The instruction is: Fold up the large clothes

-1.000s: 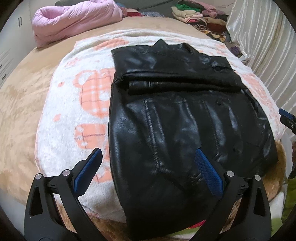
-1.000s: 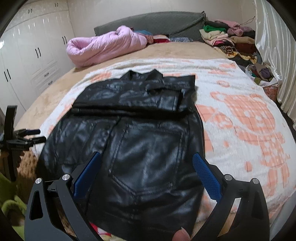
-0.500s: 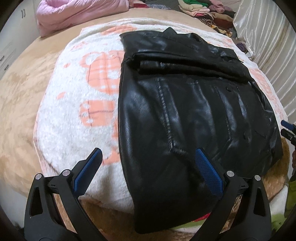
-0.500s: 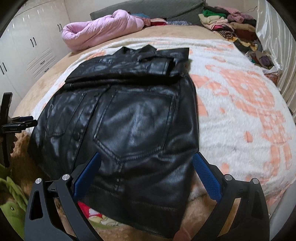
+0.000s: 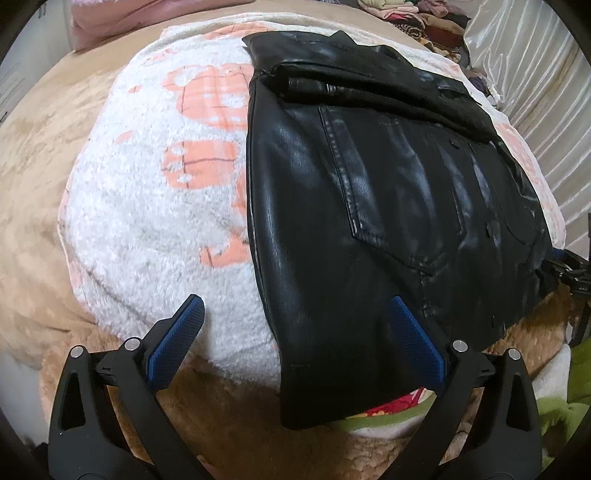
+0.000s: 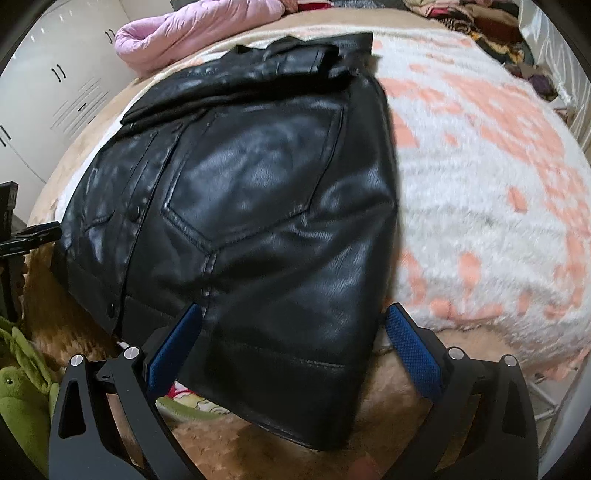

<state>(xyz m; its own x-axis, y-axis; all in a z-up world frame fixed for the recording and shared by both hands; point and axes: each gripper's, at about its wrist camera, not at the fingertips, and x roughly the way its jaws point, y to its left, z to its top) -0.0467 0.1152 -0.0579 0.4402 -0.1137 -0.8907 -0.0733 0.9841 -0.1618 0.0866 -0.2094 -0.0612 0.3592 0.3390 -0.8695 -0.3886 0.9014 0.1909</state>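
A bed under a white and orange fleece blanket [image 5: 147, 206] fills both views. The black leather jacket [image 5: 388, 206] lies flat on it, sleeves apparently already folded across the top, though blur hides detail. The left gripper [image 5: 295, 343] and right gripper [image 6: 291, 343] hover released, each straddling a near hem corner. Next, I judge: pinch both corners and carry the hem toward the collar.

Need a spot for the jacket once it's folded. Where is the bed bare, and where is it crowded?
Bare white-and-orange blanket lies on the right-gripper side of the black jacket, and more on the left-gripper side. The far end is crowded: pink duvet, clothes pile. Both grippers are open at the hem.
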